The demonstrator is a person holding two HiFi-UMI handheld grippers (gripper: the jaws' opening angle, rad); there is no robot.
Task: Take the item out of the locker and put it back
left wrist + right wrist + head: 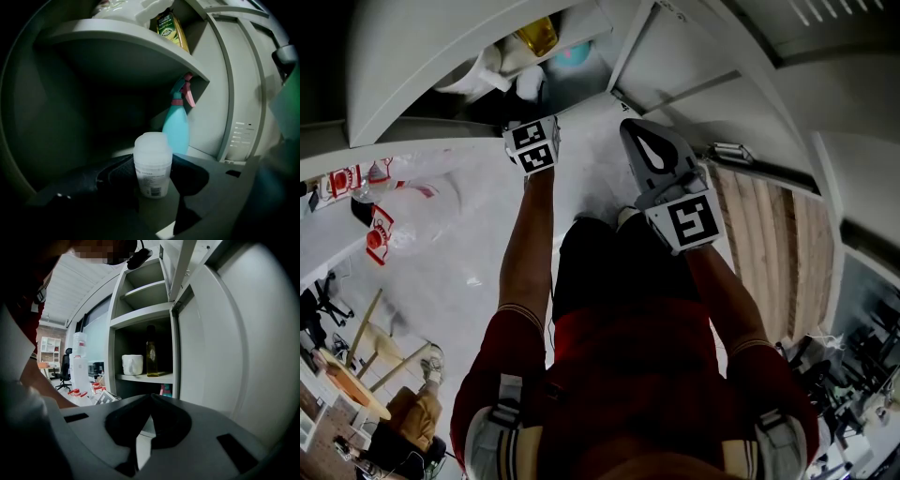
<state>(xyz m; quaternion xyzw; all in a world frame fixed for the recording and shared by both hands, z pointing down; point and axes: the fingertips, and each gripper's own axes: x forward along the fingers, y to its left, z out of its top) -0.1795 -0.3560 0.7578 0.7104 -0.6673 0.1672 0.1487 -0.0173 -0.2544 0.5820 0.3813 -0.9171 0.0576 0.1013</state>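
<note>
A translucent white plastic jar (152,164) with a domed lid stands upright between the dark pads (116,177) of my left gripper (153,183), which is shut on it inside the lower compartment of the grey locker (117,51). In the head view the left gripper's marker cube (532,145) is at the locker mouth (441,56), and its jaws are hidden there. My right gripper (630,128) hangs just outside, to the right by the open door (675,56). Its jaws (151,399) are shut with nothing in them.
A teal spray bottle (176,129) stands behind the jar at the compartment's back right. On the shelf above are a yellow-green bottle (169,28) and white items (126,8). The locker door (225,357) is close on the right. Red-labelled bottles (380,230) lie on the floor at the left.
</note>
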